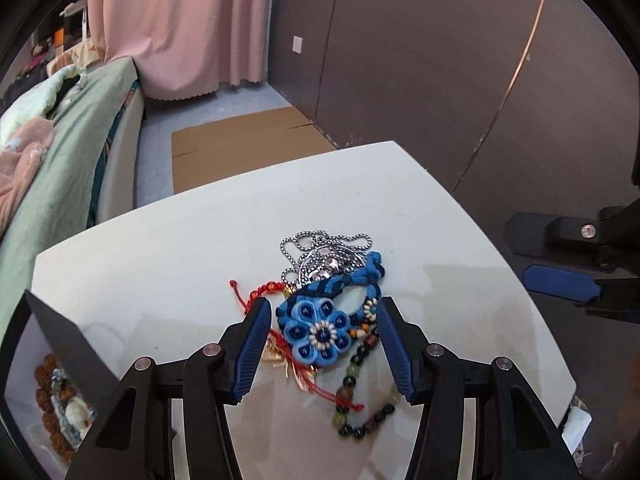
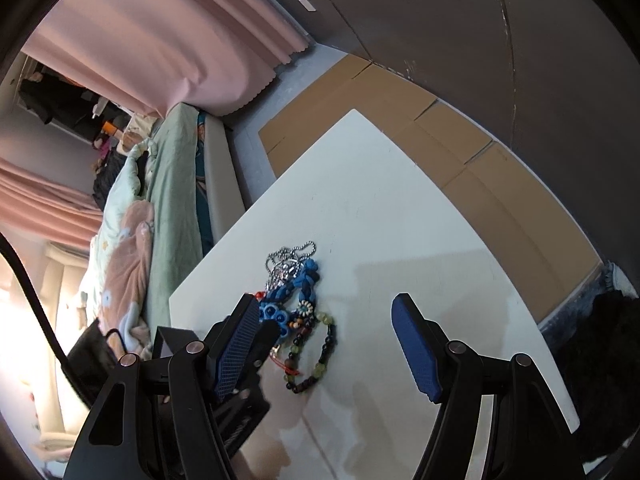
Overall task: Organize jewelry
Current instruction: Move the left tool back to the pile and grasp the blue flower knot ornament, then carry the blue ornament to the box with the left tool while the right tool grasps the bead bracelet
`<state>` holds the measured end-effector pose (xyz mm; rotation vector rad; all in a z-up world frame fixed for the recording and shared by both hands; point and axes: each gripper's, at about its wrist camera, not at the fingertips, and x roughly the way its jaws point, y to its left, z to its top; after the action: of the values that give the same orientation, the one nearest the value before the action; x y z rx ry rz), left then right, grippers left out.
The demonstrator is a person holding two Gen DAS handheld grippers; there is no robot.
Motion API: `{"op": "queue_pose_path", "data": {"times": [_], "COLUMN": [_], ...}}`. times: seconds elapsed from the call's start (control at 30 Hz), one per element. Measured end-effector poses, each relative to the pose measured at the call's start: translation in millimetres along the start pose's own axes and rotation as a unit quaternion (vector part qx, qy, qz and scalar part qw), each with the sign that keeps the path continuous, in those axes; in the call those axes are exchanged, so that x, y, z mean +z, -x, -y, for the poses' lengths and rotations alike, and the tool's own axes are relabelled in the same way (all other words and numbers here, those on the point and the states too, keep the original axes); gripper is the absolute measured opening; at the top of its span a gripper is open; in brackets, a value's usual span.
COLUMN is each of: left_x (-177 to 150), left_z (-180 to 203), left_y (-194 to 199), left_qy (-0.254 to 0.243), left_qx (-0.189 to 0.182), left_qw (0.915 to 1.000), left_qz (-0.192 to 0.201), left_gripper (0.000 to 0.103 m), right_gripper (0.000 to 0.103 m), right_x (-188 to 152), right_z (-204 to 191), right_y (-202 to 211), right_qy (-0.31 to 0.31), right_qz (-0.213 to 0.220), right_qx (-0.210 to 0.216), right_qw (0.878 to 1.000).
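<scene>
Brightness: moderate, even indoor light in both views.
Light source: strong warm glow at lower left of the right wrist view, washed out to near white.
Shadows: soft, faint grey patches on the white table (image 1: 160, 264) at centre right.
Glare: dull sheen on the tabletop near the bottom.
Distortion: heavy fisheye bending, black corners.
Focus: sharp centre, softer edges.

Table (image 1: 200, 248) smooth, glossy; chain (image 1: 320, 246) shiny metal; flower bracelet (image 1: 320, 330) matt felt

White table (image 1: 168, 248), pink curtain (image 1: 176, 20), green-covered bed (image 1: 68, 160), flattened cardboard (image 1: 240, 152) on floor
</scene>
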<state>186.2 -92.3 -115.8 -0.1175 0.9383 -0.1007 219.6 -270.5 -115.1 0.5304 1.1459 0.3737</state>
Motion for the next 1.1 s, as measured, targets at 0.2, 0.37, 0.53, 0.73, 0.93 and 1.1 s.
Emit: {"op": "queue_pose_path", "data": {"times": [0.2, 0.37, 0.53, 0.73, 0.93, 1.1], "left_x": [-0.4, -2.5, -5.4, -4.3, 1.2, 3.2], "left_z": [-3.6, 2.1, 0.7, -13.0, -33.7, -51.0], "left_y": [-20.7, -18.6, -16.3, 0.6, 32.2, 54.5], "left_qy": [0.012, -0.003, -0.005, 0.028, 0.074, 0.1], "left_qx": [-0.002, 0.013, 0.016, -0.001, -0.038, -0.043], "left_qw": [0.9996, 0.9997, 0.9996, 0.9994, 0.9965, 0.9937], "left_qz": [-0.027, -0.019, -0.024, -0.02, 0.004, 0.024], "left_gripper": [0.044, 0.041, 0.028, 0.026, 0.026, 0.026], "right_gripper": [0.069, 0.069, 0.069, 0.069, 0.069, 0.069], "right_x": [6.2, 4.5, 1.7, 0.4, -6.4, -12.7], "right_z": [3.2, 1.5, 0.8, -0.4, -6.7, -10.9], "right_y": [-4.2, -6.1, -7.7, -10.1, -15.4, -22.0], "right_qy": [-0.007, -0.002, 0.004, 0.013, 0.036, 0.054], "right_qz": [-0.004, -0.011, -0.015, -0.02, -0.034, -0.045], "right_qx": [0.0, 0.001, -0.003, -0.012, -0.024, -0.034], "right_qw": [1.0, 1.0, 1.0, 1.0, 0.998, 0.997]}}
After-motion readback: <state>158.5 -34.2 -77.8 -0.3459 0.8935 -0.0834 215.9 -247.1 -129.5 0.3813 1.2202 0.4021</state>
